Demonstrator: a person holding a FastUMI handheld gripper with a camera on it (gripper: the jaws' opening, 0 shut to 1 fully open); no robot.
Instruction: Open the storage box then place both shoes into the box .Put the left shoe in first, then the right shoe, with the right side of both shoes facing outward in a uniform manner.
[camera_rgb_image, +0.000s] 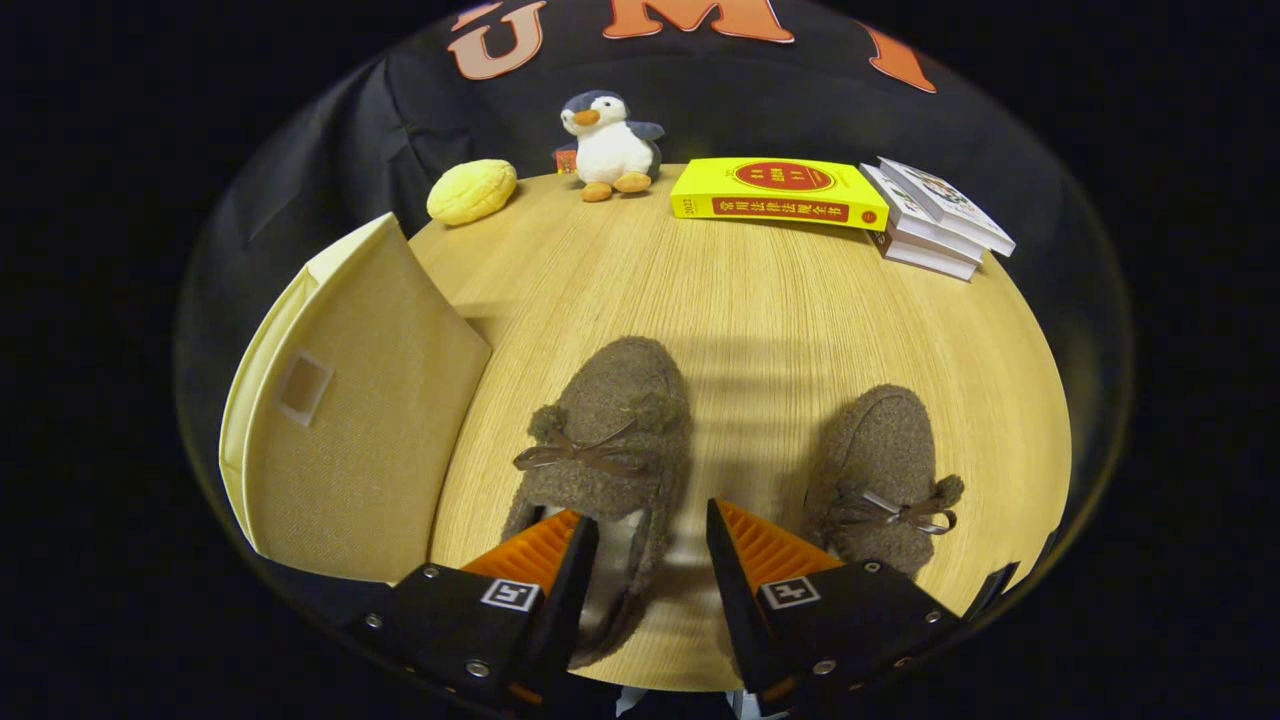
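The gripper (652, 535) hangs low over the table (780, 300) with its fingers spread apart, gripping nothing; the heel side of the left shoe (605, 440) lies in the gap between them, which suits a pinch on that shoe's side wall — the one the task wants boxed first. The right shoe (885, 480) sits just beyond the right finger, apart from its mate, toe pointing away like the other; that spacing leaves room to lift one without dragging the other. The box (350, 420) stands close by on the left of the left shoe, its fabric side with a small label window facing the shoes; whether its lid is open I cannot tell from here. Along the far edge — well clear of the work — rest a bun (472, 190), a penguin (608, 145), a yellow book (780, 192) and a stack of books (935, 215).
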